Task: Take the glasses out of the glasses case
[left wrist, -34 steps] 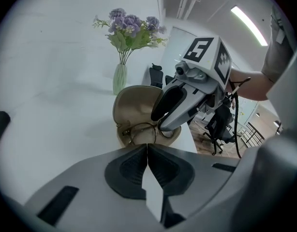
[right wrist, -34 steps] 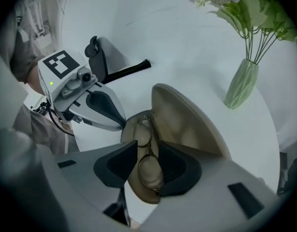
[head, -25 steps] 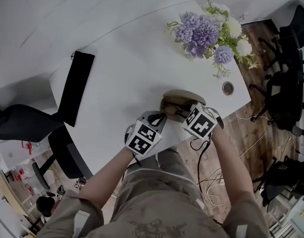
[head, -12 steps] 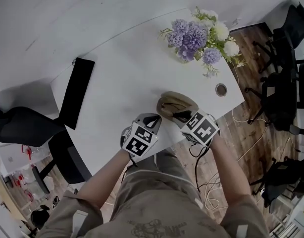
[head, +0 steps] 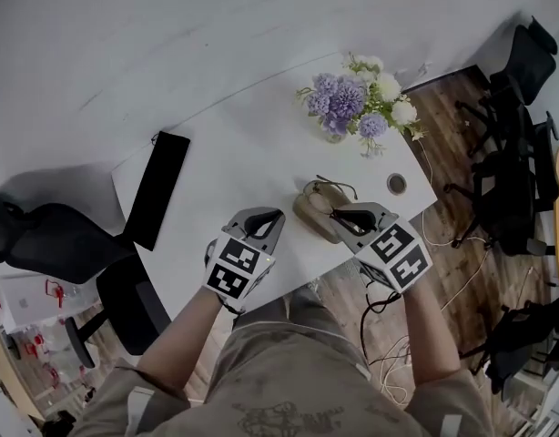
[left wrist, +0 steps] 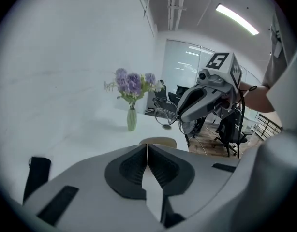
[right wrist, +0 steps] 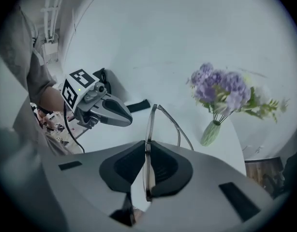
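Nearest, on the right gripper (right wrist: 147, 145): narrowed to a slit and clamped on the thin wire-framed glasses (right wrist: 150, 121), rim pinched edge-on between the pads, one temple arm poking out beyond the tips. On the left gripper (left wrist: 147, 147): pressed fully together, nothing between the pads, touching nothing.

Compared with a second ago: both grippers lifted off the tan oval glasses case (head: 314, 211), where they had been down at its mouth; glasses now out of the case and held in the air above it, case left lying near the front edge of the white table (head: 248, 148).

Counted: two grippers, one pair of glasses, one case, one flat black rectangular pad (head: 161, 189) towards the left, and farthest back one pale green vase (left wrist: 132, 119) of purple and white flowers (head: 352, 98).
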Demonstrator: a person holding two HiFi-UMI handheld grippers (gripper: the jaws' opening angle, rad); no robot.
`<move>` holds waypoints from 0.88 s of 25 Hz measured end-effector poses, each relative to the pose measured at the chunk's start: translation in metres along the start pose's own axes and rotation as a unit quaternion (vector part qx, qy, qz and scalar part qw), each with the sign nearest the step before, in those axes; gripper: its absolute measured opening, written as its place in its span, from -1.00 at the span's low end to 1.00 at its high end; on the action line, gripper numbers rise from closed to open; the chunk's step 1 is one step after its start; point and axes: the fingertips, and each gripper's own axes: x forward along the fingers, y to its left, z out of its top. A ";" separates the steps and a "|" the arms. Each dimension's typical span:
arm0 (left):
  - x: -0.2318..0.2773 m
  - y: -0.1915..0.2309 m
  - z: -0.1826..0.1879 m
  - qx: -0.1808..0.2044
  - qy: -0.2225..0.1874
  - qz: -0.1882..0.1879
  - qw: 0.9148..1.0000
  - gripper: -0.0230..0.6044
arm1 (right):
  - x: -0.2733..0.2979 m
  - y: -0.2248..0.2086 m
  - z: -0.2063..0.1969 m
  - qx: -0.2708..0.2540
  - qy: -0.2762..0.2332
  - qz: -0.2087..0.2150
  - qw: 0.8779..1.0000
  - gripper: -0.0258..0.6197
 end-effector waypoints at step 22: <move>-0.165 -0.012 0.194 0.088 -0.262 0.101 0.956 -0.86 | -0.207 0.033 0.140 0.013 -0.354 -0.163 0.921 -0.75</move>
